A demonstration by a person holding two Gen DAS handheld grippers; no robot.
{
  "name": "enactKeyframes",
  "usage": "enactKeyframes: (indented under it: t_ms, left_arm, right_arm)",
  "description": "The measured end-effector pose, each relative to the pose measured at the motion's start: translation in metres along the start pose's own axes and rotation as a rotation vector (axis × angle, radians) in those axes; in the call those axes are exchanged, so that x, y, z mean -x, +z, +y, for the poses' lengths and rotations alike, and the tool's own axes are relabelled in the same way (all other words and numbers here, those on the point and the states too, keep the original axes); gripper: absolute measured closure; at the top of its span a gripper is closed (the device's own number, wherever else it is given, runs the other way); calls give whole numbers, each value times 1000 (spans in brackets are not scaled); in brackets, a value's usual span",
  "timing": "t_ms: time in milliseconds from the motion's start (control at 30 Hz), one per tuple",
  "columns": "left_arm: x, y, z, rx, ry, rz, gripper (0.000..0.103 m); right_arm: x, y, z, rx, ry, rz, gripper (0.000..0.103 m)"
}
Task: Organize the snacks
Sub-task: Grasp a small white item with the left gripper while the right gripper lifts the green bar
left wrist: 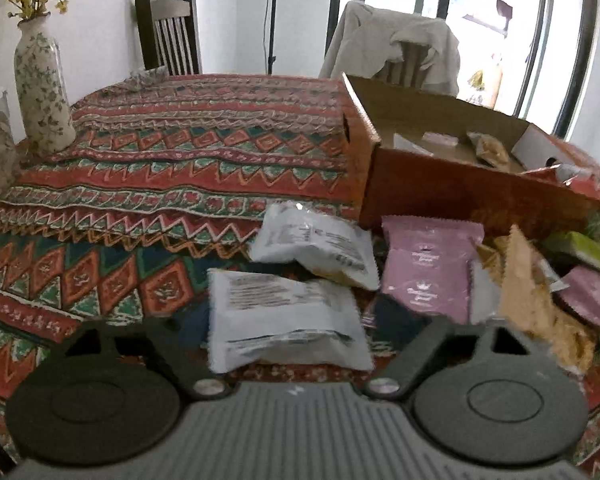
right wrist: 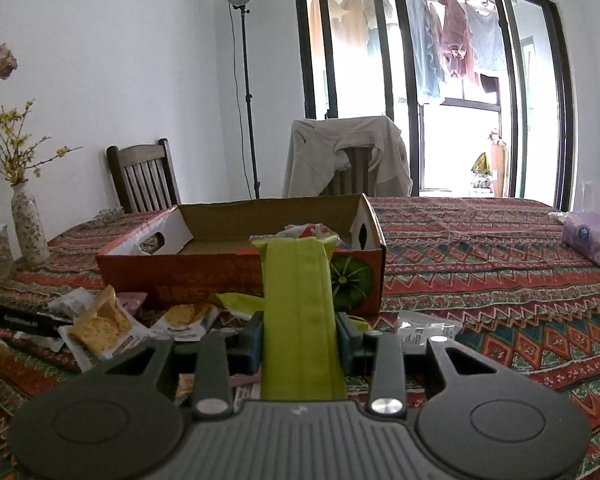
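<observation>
While the right gripper (right wrist: 299,336) points slightly downward at the open orange cardboard box (right wrist: 236,276), its blue pads are clamped on a long lime-green snack packet (right wrist: 298,312), whose long axis runs straight ahead toward the box. The left gripper (left wrist: 290,344), tilted down over the patterned tablecloth (left wrist: 180,152), stands apart around a white plastic snack pouch (left wrist: 284,320) without pressing it. That pouch lies crosswise between its fingers, in front of the box.

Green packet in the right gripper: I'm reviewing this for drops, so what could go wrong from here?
The green packet is held by its lower part, so its tall free end may flop or catch the cardboard box wall. The left gripper hovers over overlapping white packets and may snag two.
</observation>
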State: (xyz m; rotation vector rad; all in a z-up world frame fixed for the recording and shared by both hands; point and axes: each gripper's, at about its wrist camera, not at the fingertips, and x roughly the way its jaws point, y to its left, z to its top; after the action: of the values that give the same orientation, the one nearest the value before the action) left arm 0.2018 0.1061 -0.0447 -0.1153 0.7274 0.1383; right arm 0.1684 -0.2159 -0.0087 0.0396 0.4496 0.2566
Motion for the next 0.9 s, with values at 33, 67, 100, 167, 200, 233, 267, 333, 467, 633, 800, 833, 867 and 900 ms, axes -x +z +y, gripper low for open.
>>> enactKeyframes:
  t_ms: [33,67,100,167,200,233,267,333,467,633,800,833,867,900]
  left_arm:
    - [1,-1,-1,-8,15,-3,40]
    - [2,-2,0,-6,13,-7,41]
    - [4,-4,1,-1,3,-14,43]
    - [8,-6,3,6,-4,-24,47]
    - [11,-8,5,13,-10,-31,49]
    - [15,-9,6,16,-12,-40,50]
    - [18,-11,7,15,-4,-49,51]
    - [25,-13,8,9,9,-68,52]
    - [40,-13,13,25,6,-99,71]
    - [45,-12,16,33,-2,-99,70]
    - [37,-16,11,64,-17,-65,25]
    - [35,-17,7,53,-20,-56,24]
    - [33,-17,3,38,-13,-47,24]
    - [29,-18,-1,22,-2,-35,24]
  right_arm:
    - [0,0,0,1,0,2,68]
    - [-1,-1,0,0,1,2,68]
    - [-1,0,0,-1,1,3,68]
    - [-1,-1,0,-2,2,3,68]
    - [-1,-1,0,-2,2,3,68]
    - [-1,-1,-1,-3,3,2,68]
    - [0,-1,-1,-4,3,1,68]
    - [-1,-1,-1,-5,2,-3,68]
    - [1,0,-3,-7,2,-11,68]
    - [1,-1,-3,-10,6,-13,68]
    - [2,-2,-4,-14,9,-14,68]
    - [2,-2,-5,-14,10,-13,68]
    - [3,-2,-5,-15,10,-12,68]
    - [3,-2,-5,-15,11,-12,68]
